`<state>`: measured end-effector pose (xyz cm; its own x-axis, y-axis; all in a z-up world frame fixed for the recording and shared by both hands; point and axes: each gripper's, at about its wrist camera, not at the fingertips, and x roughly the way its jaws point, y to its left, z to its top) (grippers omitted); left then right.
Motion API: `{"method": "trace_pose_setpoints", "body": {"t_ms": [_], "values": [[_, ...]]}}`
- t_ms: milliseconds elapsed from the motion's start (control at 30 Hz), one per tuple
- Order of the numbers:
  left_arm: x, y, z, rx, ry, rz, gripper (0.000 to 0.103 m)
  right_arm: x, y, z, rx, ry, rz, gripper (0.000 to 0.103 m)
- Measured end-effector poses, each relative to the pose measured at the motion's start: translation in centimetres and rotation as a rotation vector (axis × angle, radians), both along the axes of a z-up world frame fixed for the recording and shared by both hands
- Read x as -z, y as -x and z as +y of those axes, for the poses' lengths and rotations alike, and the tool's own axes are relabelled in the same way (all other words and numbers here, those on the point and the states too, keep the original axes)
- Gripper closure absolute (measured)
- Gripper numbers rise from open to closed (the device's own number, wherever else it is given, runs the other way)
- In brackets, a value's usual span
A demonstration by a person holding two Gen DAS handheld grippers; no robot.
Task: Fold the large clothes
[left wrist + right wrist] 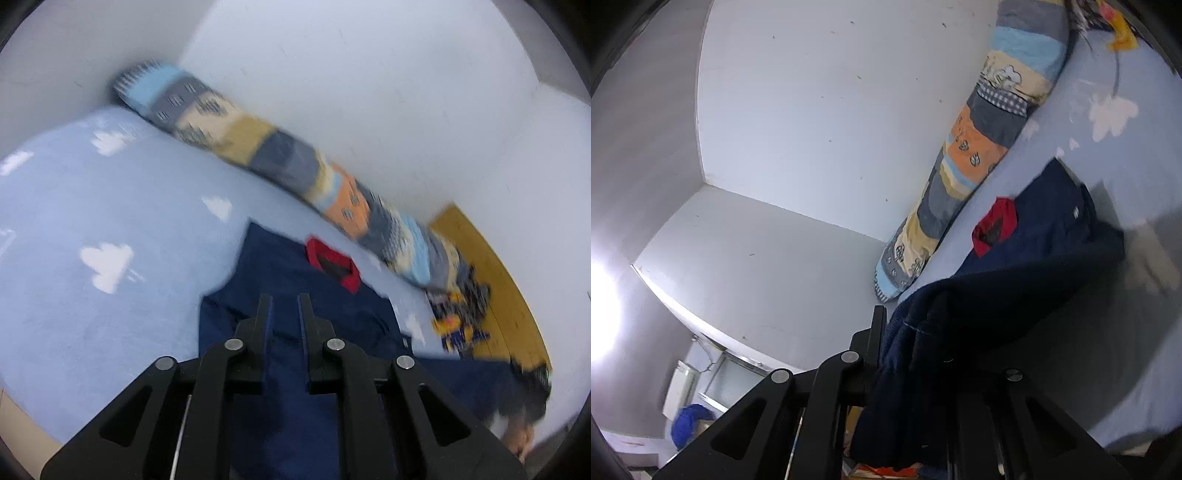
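A navy garment [295, 280] with a red collar [332, 264] lies spread on the light blue bed sheet [110, 206]. My left gripper [285, 306] is shut on its near edge, and navy cloth fills the narrow gap between the fingers. In the right wrist view the garment [1034, 236] rises from the sheet [1108, 155] in a hanging fold, its red collar [995, 223] lying flat further back. My right gripper [912, 332] is shut on a bunched edge of it. Cloth drapes over and hides the right finger.
A long patchwork bolster [280, 158] [979, 147] runs along the white wall. Beyond it are a yellow wooden surface [495, 266] and a yellow and blue toy [458, 326]. A hand [521, 439] shows at the lower right. A blue bundle [689, 424] sits below a window.
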<state>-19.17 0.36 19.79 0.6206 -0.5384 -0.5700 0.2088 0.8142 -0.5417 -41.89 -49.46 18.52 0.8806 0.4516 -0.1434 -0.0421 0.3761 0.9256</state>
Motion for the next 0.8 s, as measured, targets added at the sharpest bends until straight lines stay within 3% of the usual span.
{"method": "trace_pose_setpoints", "body": {"t_ms": [167,233,333,433,600,767,800], "values": [[4.5,2.0,-1.8,0.165,-0.014,0.123,0.061,-0.6,-0.4,0.0,-0.011,0.039,0.005,0.091],[6.3,3.4,-2.0,0.177,-0.017,0.166,0.048,-0.4,-0.2,0.0,-0.017,0.043,0.006,0.091],[9.4,5.5,-2.7,0.189,0.028,0.313,0.048,-0.3,0.3,0.0,-0.019,0.050,0.008,0.091],[10.9,7.0,-4.4,0.219,-0.017,0.405,0.048,-0.2,0.9,0.2,-0.017,0.050,0.007,0.091],[12.8,9.5,-7.7,0.250,-0.153,0.441,0.047,0.1,1.6,0.8,-0.021,0.046,-0.003,0.089],[16.4,11.0,-9.4,0.245,-0.171,0.492,0.047,0.5,2.5,1.3,-0.020,0.036,-0.009,0.088],[16.9,11.3,-9.6,0.248,-0.138,0.485,0.047,0.6,2.7,1.3,-0.020,0.035,-0.009,0.088]]}}
